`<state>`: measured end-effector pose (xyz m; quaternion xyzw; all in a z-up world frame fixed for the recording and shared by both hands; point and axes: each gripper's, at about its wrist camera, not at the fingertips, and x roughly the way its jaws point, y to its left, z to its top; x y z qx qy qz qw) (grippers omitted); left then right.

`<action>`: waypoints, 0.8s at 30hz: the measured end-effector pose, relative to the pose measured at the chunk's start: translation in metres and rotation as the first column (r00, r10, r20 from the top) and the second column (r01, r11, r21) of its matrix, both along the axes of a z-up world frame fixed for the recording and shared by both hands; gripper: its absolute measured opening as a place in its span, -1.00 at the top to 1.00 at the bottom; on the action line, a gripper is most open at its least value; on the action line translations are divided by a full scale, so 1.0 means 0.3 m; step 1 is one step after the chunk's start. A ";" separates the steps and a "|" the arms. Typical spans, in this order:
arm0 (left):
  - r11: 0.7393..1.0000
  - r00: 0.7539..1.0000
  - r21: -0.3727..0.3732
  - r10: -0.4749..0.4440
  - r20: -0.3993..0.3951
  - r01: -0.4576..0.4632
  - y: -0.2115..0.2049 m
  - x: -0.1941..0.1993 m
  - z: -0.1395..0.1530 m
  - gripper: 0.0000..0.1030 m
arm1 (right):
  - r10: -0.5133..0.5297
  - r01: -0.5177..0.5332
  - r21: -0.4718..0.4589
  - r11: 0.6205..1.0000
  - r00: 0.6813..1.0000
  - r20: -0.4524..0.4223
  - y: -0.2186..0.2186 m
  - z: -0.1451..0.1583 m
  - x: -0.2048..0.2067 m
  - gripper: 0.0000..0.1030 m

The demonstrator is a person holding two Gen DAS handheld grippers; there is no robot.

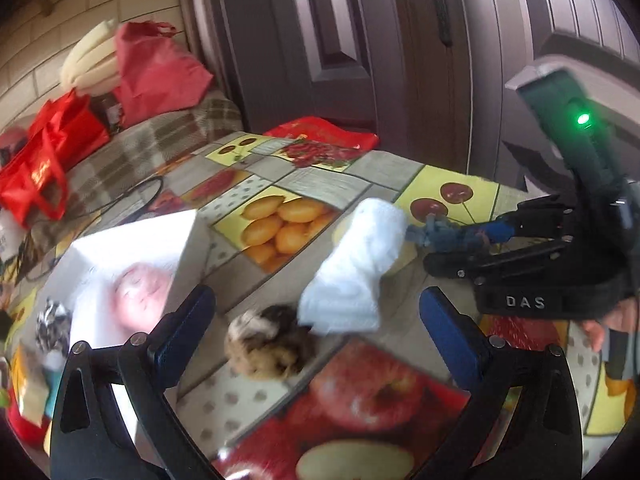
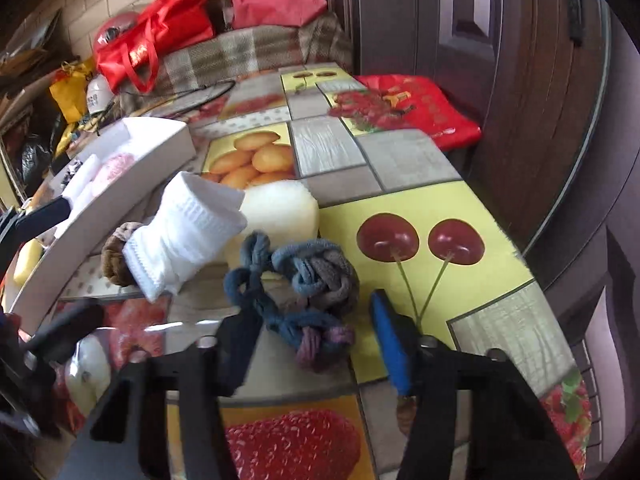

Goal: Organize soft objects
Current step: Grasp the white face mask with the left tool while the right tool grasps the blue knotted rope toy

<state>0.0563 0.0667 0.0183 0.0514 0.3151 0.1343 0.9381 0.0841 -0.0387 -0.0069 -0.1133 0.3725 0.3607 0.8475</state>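
Note:
A white knit sock point(image 1: 360, 264) point(image 2: 188, 232) lies on the fruit-print table. A brown fuzzy scrunchie point(image 1: 270, 342) point(image 2: 116, 256) lies beside it, and a pale round sponge point(image 2: 280, 208) behind it. A blue-grey knotted rope toy point(image 2: 304, 292) point(image 1: 448, 234) lies between the open fingers of my right gripper point(image 2: 316, 344) point(image 1: 456, 248), not clamped. My left gripper point(image 1: 316, 332) is open and empty, just above the scrunchie and sock. A white box point(image 1: 132, 256) point(image 2: 132, 168) at the left holds a pink soft item point(image 1: 140, 292).
Red bags point(image 1: 44, 160) and a plaid cloth point(image 1: 160, 140) lie at the far left. A red bag point(image 2: 424, 108) lies by the dark wooden door point(image 1: 360, 40). Small objects point(image 1: 48, 328) sit left of the box.

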 end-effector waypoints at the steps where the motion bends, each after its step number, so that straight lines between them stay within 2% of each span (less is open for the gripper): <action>1: 1.000 1.000 0.016 -0.004 -0.015 0.004 -0.013 0.029 -0.007 -0.99 | -0.002 0.002 0.019 1.000 1.000 -0.005 -0.015 0.000 0.003 0.41; 7: 0.997 0.993 0.073 0.028 -0.114 -0.020 -0.022 0.158 -0.050 -0.94 | -0.071 0.076 0.175 0.982 0.997 -0.033 -0.124 0.018 0.041 0.42; 9: 0.997 0.986 0.076 0.033 -0.161 -0.021 -0.017 0.193 -0.070 -0.46 | -0.074 0.081 0.183 0.980 0.996 -0.045 -0.127 0.017 0.046 0.42; 10: 0.997 0.983 0.078 0.035 -0.181 -0.021 -0.018 0.202 -0.081 0.18 | -0.072 0.080 0.185 0.979 0.996 -0.049 -0.127 0.017 0.048 0.42; 11: 0.996 0.979 0.084 0.039 -0.199 -0.023 -0.021 0.209 -0.090 0.23 | -0.070 0.078 0.189 0.979 0.996 -0.050 -0.127 0.018 0.048 0.42; 13: 0.998 0.986 0.069 0.006 -0.168 0.005 -0.030 0.188 -0.078 0.24 | -0.069 0.076 0.200 0.977 0.997 -0.041 -0.134 0.025 0.039 0.42; 17: 0.998 1.000 0.060 -0.010 -0.019 0.011 -0.047 0.093 -0.023 0.24 | -0.080 0.071 0.233 0.970 0.996 0.032 -0.154 0.056 0.002 0.42; 20: 0.999 0.995 0.044 0.002 0.104 -0.007 -0.059 -0.001 0.019 0.24 | -0.102 0.076 0.297 0.952 0.992 0.071 -0.173 0.081 -0.042 0.42; 24: 0.998 0.980 0.051 0.014 0.197 -0.025 -0.081 -0.134 0.049 0.24 | -0.104 0.073 0.367 0.927 0.992 0.067 -0.178 0.090 -0.092 0.42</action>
